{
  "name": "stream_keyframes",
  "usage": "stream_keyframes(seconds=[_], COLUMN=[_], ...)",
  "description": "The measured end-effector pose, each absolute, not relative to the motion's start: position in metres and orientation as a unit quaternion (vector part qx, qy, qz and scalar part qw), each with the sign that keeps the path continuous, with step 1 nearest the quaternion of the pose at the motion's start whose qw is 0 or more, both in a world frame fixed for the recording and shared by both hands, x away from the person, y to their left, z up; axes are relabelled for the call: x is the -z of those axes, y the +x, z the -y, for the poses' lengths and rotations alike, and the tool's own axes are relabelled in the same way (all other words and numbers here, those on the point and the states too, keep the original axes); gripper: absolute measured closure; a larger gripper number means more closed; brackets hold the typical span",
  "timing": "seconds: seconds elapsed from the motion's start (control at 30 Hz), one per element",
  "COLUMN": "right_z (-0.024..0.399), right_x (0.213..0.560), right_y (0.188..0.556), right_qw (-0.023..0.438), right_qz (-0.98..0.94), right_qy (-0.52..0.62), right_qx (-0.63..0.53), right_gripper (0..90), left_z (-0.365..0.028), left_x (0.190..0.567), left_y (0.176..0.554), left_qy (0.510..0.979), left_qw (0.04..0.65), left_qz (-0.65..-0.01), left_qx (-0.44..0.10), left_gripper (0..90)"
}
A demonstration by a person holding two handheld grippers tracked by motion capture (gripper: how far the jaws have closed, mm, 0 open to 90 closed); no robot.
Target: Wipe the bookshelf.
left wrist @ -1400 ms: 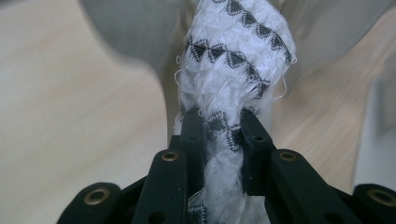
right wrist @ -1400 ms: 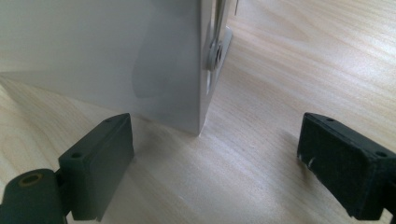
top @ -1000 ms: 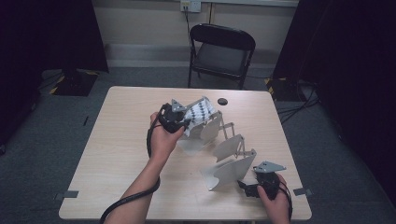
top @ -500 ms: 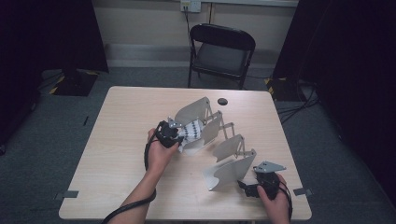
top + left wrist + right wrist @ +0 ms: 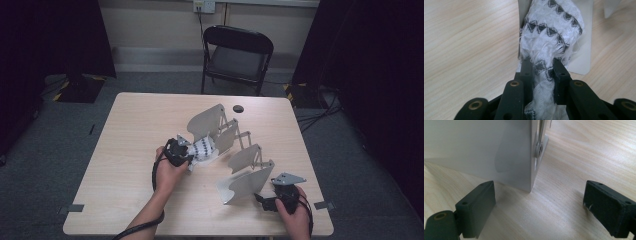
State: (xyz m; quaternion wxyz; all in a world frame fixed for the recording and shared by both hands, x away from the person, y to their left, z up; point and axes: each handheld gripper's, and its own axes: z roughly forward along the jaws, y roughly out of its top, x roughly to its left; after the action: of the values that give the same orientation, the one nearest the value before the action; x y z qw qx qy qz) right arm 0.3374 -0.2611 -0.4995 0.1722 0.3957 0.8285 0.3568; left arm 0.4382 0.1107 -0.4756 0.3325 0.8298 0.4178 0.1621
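Observation:
A white cloth with black triangle bands (image 5: 204,148) (image 5: 551,30) is bunched between the jaws of my left gripper (image 5: 190,153) (image 5: 542,65), which is shut on it. The cloth's far end lies against a grey panel (image 5: 584,50) low over the table. A grey hinged rack (image 5: 207,122) of several upright panels runs diagonally across the table's middle. My right gripper (image 5: 265,201) (image 5: 539,195) rests open on the table at the front right. Its jaws stand wide apart just short of the corner of the rack's nearest panel (image 5: 245,183) (image 5: 486,150).
The light wooden table (image 5: 130,130) has bare room at its left and far side. A small black round object (image 5: 238,108) lies near the far edge. A black folding chair (image 5: 237,55) stands behind the table. Tape marks (image 5: 75,207) sit at the front corners.
My left hand has come down and toward me with the cloth, from beside the rack's top to low over the table. The right hand has stayed put.

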Motion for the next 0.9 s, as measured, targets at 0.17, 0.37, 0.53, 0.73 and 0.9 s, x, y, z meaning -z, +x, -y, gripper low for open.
stream_keyframes(seconds=[0.17, 0.37, 0.53, 0.73, 0.9], right_z=[0.261, 0.261, 0.261, 0.261, 0.261], right_x=[0.5, 0.5, 0.5, 0.5, 0.5], right_y=[0.337, 0.337, 0.337, 0.337, 0.337], right_qw=[0.172, 0.172, 0.173, 0.173, 0.173], right_qz=[-0.829, -0.829, -0.828, -0.827, -0.828], right_qy=[0.396, 0.396, 0.397, 0.398, 0.398], right_qx=[-0.357, -0.357, -0.357, -0.357, -0.357], right_gripper=[10.1, 10.1, 10.1, 10.2, 10.1], left_z=[-0.117, -0.132, -0.15, -0.171, -0.19], left_x=[0.477, 0.477, 0.478, 0.476, 0.477], left_y=[0.429, 0.42, 0.412, 0.403, 0.4], left_qy=[0.83, 0.826, 0.819, 0.816, 0.806], left_qw=[0.336, 0.338, 0.339, 0.332, 0.328], left_qz=[-0.415, -0.421, -0.434, -0.443, -0.461], left_qx=[-0.159, -0.16, -0.161, -0.165, -0.172], left_gripper=[74.4, 74.2, 74.2, 74.1, 74.0])
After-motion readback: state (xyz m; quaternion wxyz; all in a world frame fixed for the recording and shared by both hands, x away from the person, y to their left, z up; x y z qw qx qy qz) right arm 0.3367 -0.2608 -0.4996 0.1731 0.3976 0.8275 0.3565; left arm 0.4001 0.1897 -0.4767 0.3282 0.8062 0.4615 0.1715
